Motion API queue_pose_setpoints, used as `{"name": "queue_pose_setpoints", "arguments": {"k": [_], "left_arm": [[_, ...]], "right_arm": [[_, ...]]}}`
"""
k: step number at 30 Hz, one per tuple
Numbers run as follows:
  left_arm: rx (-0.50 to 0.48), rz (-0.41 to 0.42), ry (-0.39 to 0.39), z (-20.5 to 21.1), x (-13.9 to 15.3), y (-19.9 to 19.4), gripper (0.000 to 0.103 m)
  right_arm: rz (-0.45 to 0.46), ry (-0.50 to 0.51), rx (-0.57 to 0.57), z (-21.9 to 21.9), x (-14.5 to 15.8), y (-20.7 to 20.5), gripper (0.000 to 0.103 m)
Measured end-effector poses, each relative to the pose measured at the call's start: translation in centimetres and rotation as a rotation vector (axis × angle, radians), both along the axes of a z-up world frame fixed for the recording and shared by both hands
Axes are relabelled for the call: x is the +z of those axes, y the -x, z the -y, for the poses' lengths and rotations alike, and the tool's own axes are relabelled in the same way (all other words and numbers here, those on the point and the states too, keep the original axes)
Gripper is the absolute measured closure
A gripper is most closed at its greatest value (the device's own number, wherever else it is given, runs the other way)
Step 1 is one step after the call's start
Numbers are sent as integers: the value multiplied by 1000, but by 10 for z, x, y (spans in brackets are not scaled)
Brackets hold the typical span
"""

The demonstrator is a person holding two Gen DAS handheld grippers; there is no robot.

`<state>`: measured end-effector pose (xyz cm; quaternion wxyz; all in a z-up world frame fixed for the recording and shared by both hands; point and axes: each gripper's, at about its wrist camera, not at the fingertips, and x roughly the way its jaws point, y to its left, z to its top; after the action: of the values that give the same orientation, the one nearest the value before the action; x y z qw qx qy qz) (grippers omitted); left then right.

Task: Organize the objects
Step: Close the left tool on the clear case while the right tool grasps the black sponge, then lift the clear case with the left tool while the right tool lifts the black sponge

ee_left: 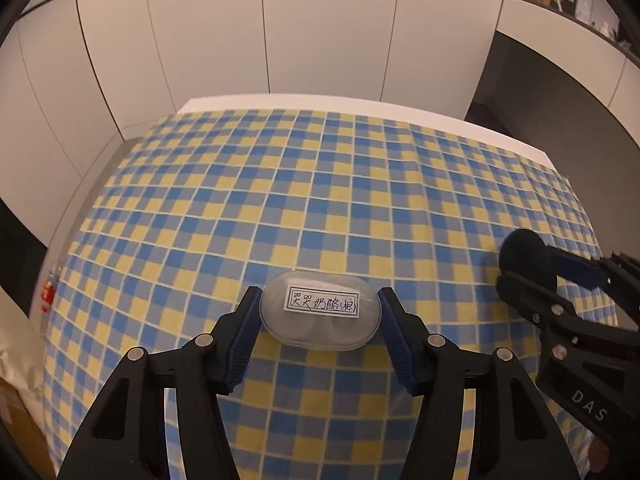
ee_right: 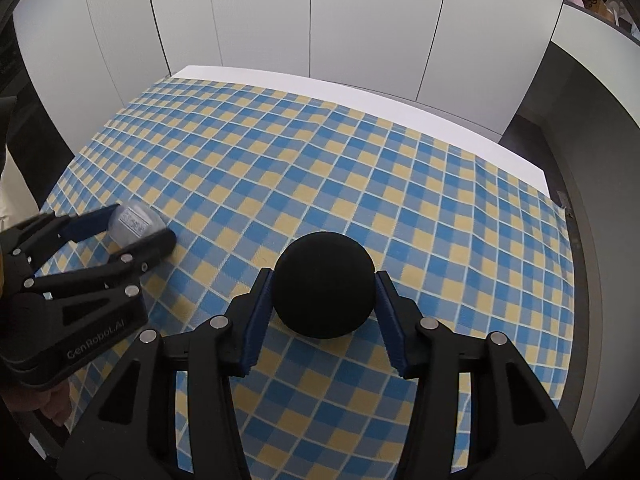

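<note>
1. We see a table covered by a blue, yellow and grey checked tablecloth [ee_left: 320, 208], with a bare white strip of tabletop [ee_right: 360, 92] along its far edge and pale wall panels behind.
2. In the left wrist view, the left gripper [ee_left: 319, 312] points down at the cloth. Its blue-padded fingers [ee_left: 244, 332] press on both ends of a clear oval plastic case [ee_left: 320, 316], holding it.
3. The case carries a white label [ee_left: 323, 300] with handwritten characters and sits near the front middle of the cloth.
4. In the right wrist view, the right gripper [ee_right: 324, 300] clamps a black foam ball [ee_right: 324, 284], one blue pad against each side of it.
5. The ball is low over the cloth near the front, right of the case; whether it rests on the cloth we cannot tell.
6. Each gripper shows in the other's view: the right gripper at the right edge, the left at the left edge, well apart.
7. Part of a hand [ee_right: 52, 404] shows below the left gripper.
</note>
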<state>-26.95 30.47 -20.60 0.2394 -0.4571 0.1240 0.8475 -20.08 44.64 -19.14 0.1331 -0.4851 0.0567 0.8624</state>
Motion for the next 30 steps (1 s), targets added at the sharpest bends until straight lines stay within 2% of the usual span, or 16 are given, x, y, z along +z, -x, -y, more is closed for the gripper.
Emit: {"name": "queue_pose_setpoints", "arguments": {"k": [11, 16, 26, 30], "left_arm": [[41, -15, -27, 29, 56, -41, 45], [44, -17, -44, 38, 88, -69, 45], [77, -70, -106, 77, 166, -123, 45], [93, -90, -94, 92, 190, -141, 45]], "right_arm": [[-44, 39, 5, 20, 49, -14, 51], [-26, 45, 9, 33, 75, -29, 51], [-56, 64, -14, 54, 145, -98, 51], [-77, 51, -9, 66, 173, -121, 51]]}}
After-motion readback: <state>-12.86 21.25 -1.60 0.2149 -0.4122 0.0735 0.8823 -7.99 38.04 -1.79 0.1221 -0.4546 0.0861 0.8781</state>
